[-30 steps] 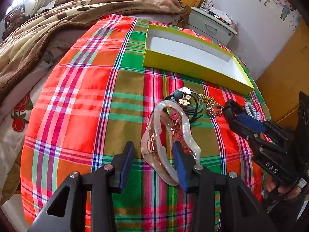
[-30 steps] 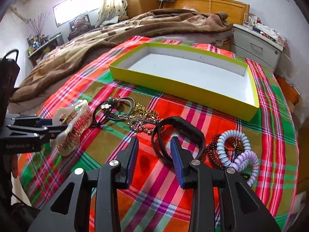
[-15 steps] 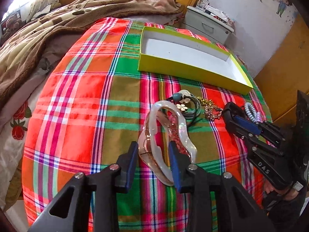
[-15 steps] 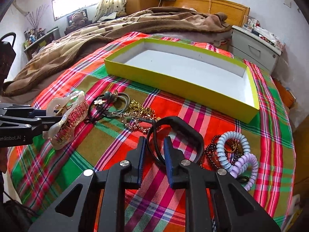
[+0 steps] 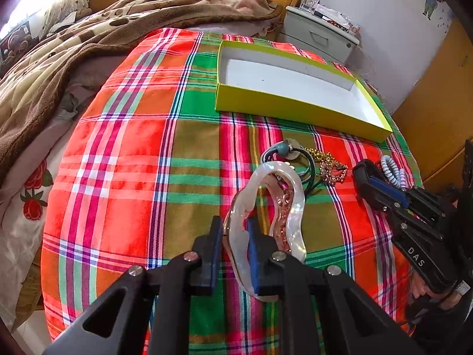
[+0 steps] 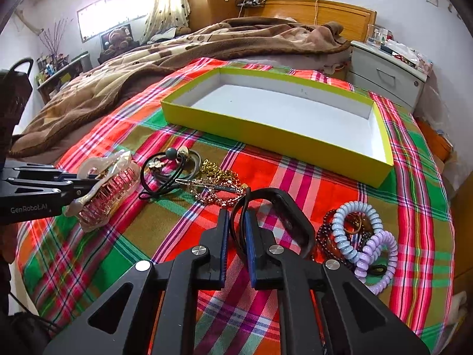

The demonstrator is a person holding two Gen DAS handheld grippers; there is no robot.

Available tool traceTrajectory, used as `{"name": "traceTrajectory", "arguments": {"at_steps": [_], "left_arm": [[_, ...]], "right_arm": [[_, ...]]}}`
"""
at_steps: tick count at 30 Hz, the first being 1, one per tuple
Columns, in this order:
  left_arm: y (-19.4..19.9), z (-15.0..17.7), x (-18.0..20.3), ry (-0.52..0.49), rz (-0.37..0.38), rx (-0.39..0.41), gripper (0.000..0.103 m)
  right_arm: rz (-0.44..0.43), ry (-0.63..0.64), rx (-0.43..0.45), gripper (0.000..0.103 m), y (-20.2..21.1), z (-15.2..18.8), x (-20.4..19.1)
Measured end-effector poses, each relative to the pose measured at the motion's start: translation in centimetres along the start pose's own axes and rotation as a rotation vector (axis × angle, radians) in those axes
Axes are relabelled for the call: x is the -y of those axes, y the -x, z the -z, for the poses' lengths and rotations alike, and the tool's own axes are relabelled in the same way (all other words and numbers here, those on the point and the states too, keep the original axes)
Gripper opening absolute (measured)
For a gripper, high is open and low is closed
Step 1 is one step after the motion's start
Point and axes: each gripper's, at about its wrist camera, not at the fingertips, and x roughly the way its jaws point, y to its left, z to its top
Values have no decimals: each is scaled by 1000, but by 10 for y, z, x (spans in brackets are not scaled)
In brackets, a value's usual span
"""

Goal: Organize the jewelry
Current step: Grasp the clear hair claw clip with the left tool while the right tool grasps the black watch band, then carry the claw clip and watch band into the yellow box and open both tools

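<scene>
Two pickups are in hand at once: each hand-held gripper has closed on one piece, and neither piece has gone into the yellow-green box (image 6: 275,130) yet, whose white floor is bare.

Seen from the left wrist, the left hand-held gripper (image 5: 233,247) has its blue pads nearly together, pinching one arm of the pearly hair claw clip (image 5: 291,207); the clip's loop stands out toward 12 o'clock from the jaws. From the right wrist view the clip's lower end looks to rest on or just above the plaid cloth (image 6: 133,236), and I cannot tell which.

From its own camera, the right hand-held gripper (image 6: 236,238) is almost shut as well, pads squeezing the thin strap side of the black wristband (image 6: 283,210), whose thicker body curves away toward 1 o'clock.

Loose on the cloth lie the dark hair ties (image 6: 165,171) and the gold chain (image 6: 218,177) at about 11 o'clock of the right jaws, and the spiral hair ties (image 6: 363,236) with a bead bracelet (image 6: 325,236) at 3 o'clock.

My reading is that the next move calls for lifting both pieces clear and carrying them toward 12 o'clock, over the box's near wall, then releasing inside. The clip is held by one arm only, so it may swing or twist; the band's loop could snag the chain beside it.
</scene>
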Motion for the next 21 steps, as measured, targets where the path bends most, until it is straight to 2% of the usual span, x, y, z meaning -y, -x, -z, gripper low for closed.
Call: {"name": "traceTrajectory", "arguments": {"at_steps": [11,21], "left_arm": [[20,-8,3,-27,-8,44,15],[38,-42,10,-53,17,100,15]], "right_arm": [[-23,-34,63,11,21,-10,5],[-13,-40,117,11,39,-35,9]]}}
